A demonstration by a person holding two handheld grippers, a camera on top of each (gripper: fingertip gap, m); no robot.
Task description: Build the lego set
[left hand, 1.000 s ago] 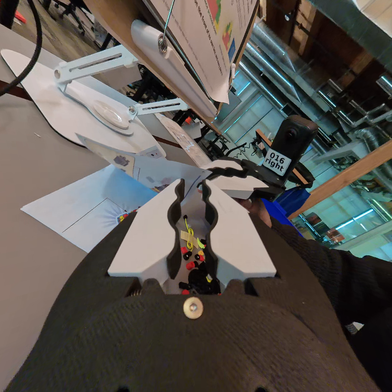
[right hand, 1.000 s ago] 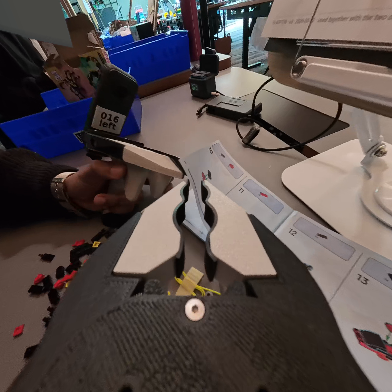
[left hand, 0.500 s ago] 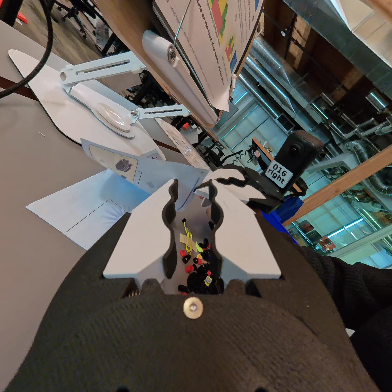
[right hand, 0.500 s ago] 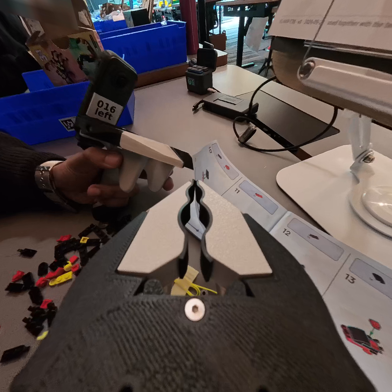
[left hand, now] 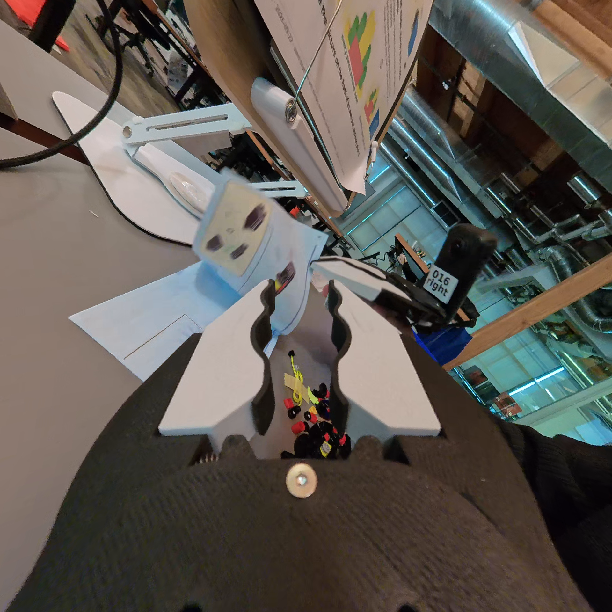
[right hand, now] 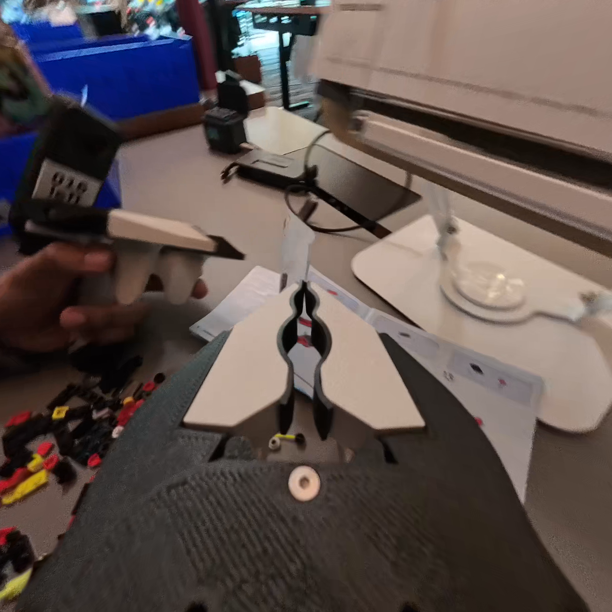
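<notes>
The paper instruction sheet [right hand: 463, 374] lies on the grey table, and one flap [right hand: 296, 245] of it stands lifted. My right gripper [right hand: 303, 285] is shut on that flap's edge. In the left wrist view the raised, blurred sheet [left hand: 238, 228] hangs from the right gripper [left hand: 318, 265]. My left gripper [left hand: 300, 288] is open and empty, just in front of the sheet and above the loose lego pieces [left hand: 311, 414]. It also shows in the right wrist view [right hand: 231, 253], left of the flap. The black, red and yellow pieces [right hand: 66, 427] lie at the lower left.
A white stand base [right hand: 414, 281] sits on the right and carries a board with paper overhead [left hand: 357, 66]. A black pad with a cable [right hand: 331, 185], a small black box [right hand: 225, 132] and blue bins [right hand: 116, 73] stand behind. A yellow tie [left hand: 296, 381] lies by the pieces. One gripper's finger ends stand about 6 cm off the other's.
My right gripper has shut on the instruction sheet's edge and lifted it, so the sheet folds upward. My left gripper has opened wider and stays beside the sheet.
</notes>
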